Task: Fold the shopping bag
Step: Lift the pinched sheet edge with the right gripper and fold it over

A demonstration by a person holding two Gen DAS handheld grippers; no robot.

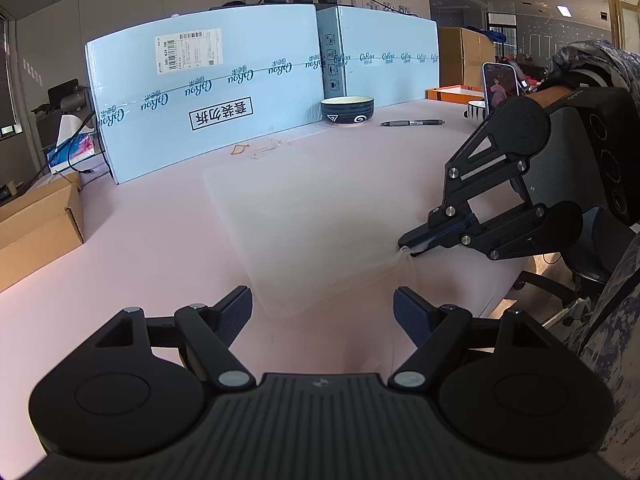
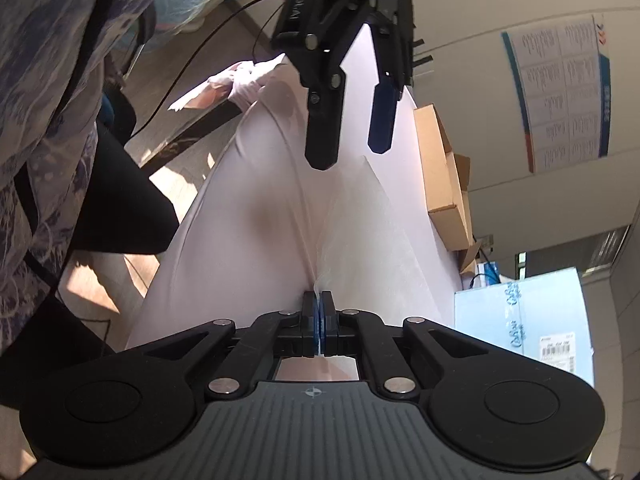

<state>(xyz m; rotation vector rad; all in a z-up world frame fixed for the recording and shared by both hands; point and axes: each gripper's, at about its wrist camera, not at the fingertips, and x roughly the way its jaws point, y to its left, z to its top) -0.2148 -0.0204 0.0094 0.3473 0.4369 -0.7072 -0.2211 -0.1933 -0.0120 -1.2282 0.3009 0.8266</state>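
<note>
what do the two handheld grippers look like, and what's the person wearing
Both the left gripper and the right gripper are matte black: ribbed grey-black housing, two round discs at the sides, jointed link arms with silver pivot pins, and dark blue ribbed finger pads. The person wears a blue-and-white patterned sleeve.

Bare table [image 1: 160, 240] left of the bag [image 1: 312, 216]; blue boxes [image 1: 208, 92] wall the back.

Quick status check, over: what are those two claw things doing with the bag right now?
Right gripper shut on shopping bag edge. Left gripper open, empty, at bag's near corner. Bag flat on pink table. Bowl and pen far behind, not in the way.
</note>
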